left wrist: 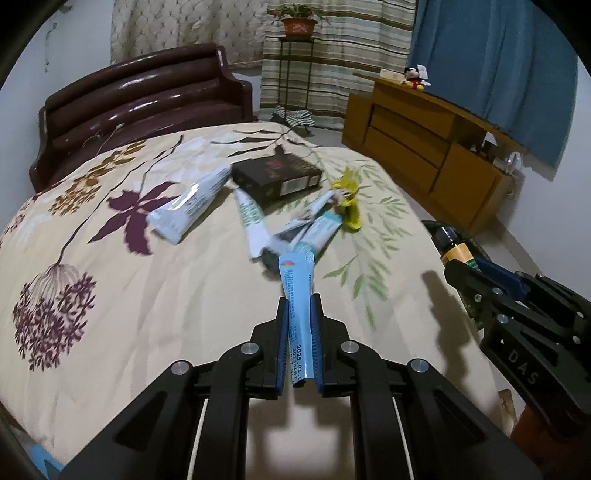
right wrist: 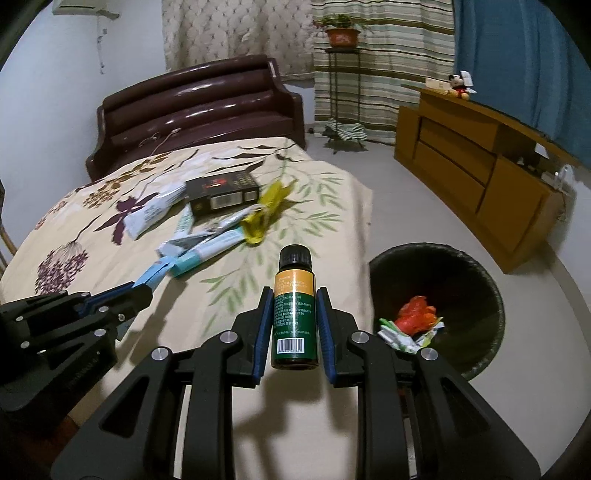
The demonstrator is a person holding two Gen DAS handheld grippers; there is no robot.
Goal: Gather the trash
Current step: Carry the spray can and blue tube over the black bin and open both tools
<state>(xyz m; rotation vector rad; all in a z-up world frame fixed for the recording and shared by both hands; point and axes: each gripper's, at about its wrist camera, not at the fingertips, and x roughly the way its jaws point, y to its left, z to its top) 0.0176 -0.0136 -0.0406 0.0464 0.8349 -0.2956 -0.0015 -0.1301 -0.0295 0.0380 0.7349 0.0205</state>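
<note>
Potted plant (right wrist: 341, 27), wooden dresser (right wrist: 480, 177)

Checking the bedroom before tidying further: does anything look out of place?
Yes: empty tubes, a black box and a yellow wrapper lie scattered on the floral bedspread, not in the dark bin beside it.

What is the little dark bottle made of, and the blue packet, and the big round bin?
Little bottle: probably dark glass or hard plastic, shiny, with a ribbed black plastic cap and a paper label.
Blue packet: thin printed plastic or foil; it is flat and creased.
Bin: it looks lined with a dark plastic bag, wrinkled at the rim.
</note>
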